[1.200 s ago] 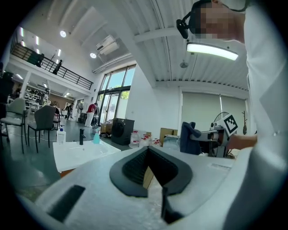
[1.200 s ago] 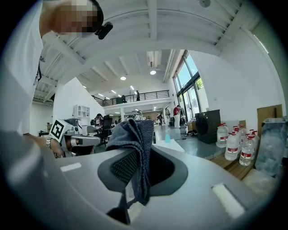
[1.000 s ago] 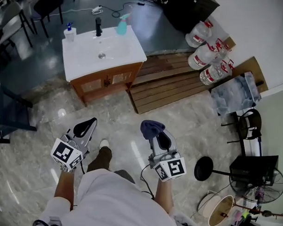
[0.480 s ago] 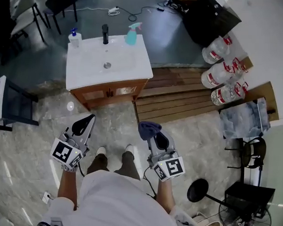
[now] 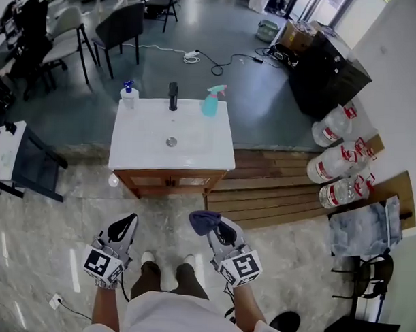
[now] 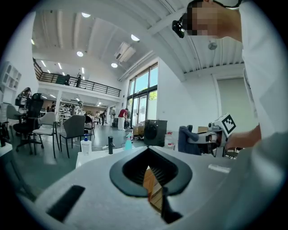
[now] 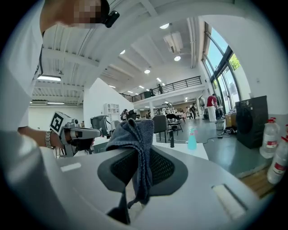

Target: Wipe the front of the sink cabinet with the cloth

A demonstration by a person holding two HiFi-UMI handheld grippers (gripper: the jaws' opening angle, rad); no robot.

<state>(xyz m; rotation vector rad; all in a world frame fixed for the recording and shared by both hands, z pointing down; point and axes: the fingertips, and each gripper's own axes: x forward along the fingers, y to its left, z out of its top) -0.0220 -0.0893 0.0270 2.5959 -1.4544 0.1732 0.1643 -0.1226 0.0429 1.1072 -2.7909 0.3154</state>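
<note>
My right tongs (image 5: 218,232): clamped on the blue cloth (image 5: 203,222), lower centre.
My left tongs (image 5: 122,228): pressed together, empty, lower left.
Sink cabinet (image 5: 170,183): centre frame, apart from both.

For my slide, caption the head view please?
Person stands before the sink cabinet, blue cloth in the right gripper, left gripper empty.

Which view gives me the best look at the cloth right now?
The right gripper view: the cloth fills the centre, clamped in the right gripper and draped over its jaws. The head view shows only a small blue bunch at that gripper's tip; the left gripper view shows it small, from the side.
</note>
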